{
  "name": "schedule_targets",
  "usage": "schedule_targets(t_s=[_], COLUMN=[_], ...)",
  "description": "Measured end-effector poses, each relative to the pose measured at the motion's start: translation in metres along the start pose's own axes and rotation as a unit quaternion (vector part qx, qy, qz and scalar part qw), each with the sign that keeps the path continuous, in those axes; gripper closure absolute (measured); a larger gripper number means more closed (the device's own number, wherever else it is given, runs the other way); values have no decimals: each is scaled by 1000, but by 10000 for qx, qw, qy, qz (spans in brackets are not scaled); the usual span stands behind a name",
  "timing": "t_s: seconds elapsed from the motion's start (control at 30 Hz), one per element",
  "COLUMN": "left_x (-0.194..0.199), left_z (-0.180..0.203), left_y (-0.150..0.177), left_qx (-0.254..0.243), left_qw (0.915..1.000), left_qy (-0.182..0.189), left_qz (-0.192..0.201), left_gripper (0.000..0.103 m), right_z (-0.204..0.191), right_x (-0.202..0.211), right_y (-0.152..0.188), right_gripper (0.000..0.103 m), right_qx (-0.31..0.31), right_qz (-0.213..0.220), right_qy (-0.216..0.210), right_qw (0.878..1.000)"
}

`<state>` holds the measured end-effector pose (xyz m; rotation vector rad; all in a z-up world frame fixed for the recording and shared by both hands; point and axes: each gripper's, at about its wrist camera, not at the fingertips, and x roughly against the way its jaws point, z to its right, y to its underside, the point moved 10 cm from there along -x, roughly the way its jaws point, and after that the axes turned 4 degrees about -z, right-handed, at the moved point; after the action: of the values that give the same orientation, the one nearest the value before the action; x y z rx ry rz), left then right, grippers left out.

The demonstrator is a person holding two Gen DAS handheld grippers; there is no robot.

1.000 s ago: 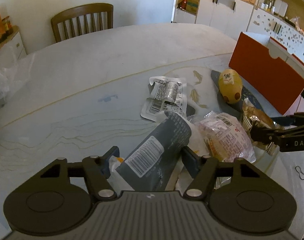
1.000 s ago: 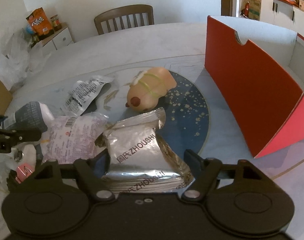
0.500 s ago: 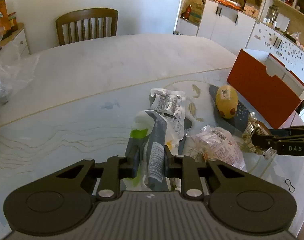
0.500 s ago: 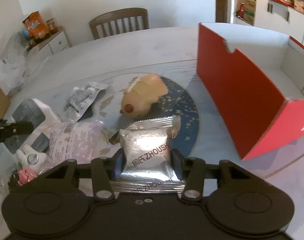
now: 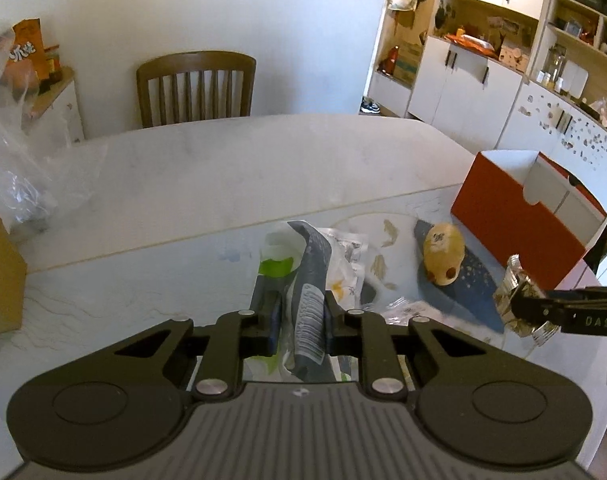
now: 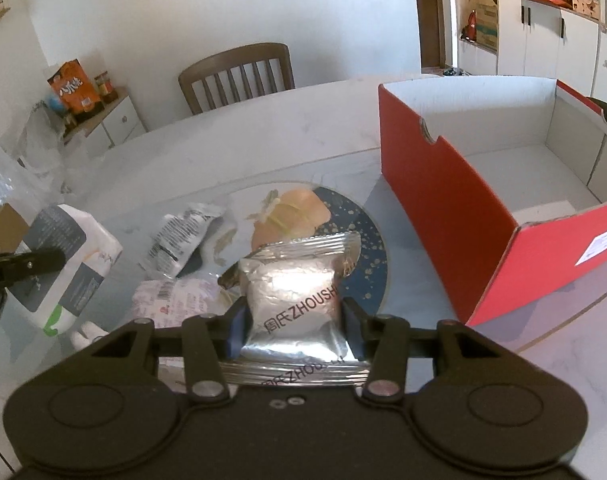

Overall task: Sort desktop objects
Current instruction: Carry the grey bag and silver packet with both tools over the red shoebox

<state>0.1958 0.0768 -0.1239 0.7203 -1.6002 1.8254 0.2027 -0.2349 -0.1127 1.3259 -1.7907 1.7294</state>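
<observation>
Left gripper (image 5: 299, 320) clamped tight on a grey-and-white pouch (image 5: 313, 280) with a barcode and a green patch, fingers pinched nearly together on its crumpled middle, pouch lifted clear of the table (image 5: 223, 168) and rising toward 12 o'clock in the left wrist view. Seen from the right wrist at 9 o'clock, the same pouch (image 6: 69, 264) hanging from the left gripper's finger (image 6: 27, 266). Right gripper (image 6: 293, 320) closed on a silver foil packet (image 6: 295, 292) printed ZHOUSHI, jaws held moderately apart by the packet's width, pads pressed to both side edges, packet raised above the table. In the left wrist view, that foil packet (image 5: 519, 292) at 3 o'clock, gripped by the right gripper (image 5: 543, 312). Beyond the packet at 12 o'clock, a tan egg-shaped toy (image 6: 291, 216) lying on a dark blue speckled mat (image 6: 367, 256). At 10 o'clock, a flat silver-and-white sachet (image 6: 183, 236) on the table; nearer, at 9 o'clock, a pink-printed clear wrapper (image 6: 171, 300). At 2 o'clock, an open red box (image 6: 443, 200) with white inside, standing just beside the mat. Wooden chair (image 6: 239, 76) at the far table edge, 12 o'clock.
</observation>
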Motion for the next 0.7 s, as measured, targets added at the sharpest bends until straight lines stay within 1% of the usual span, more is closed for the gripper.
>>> schedule_targets(t_s=[0.23, 0.4, 0.53, 0.7], left_x=[16, 23, 31, 38], left_z=[25, 48, 70, 96], left_y=[-5, -8, -15, -27], left_qx=[114, 102, 93, 67], left_qw=[9999, 9998, 9996, 9996], left_qy=[94, 159, 235, 262], left_qz=[-70, -110, -85, -6], left_gripper=[84, 84, 84, 84], right_z=[-1, 5, 10, 24], right_x=[14, 31, 47, 69], right_y=[-2, -6, -16, -35], right_gripper=[55, 55, 55, 55], right_qx=[29, -56, -14, -6], right_qz=[8, 43, 167, 358], right_qy=[46, -37, -128, -270], right_qw=[10000, 10000, 9998, 9990])
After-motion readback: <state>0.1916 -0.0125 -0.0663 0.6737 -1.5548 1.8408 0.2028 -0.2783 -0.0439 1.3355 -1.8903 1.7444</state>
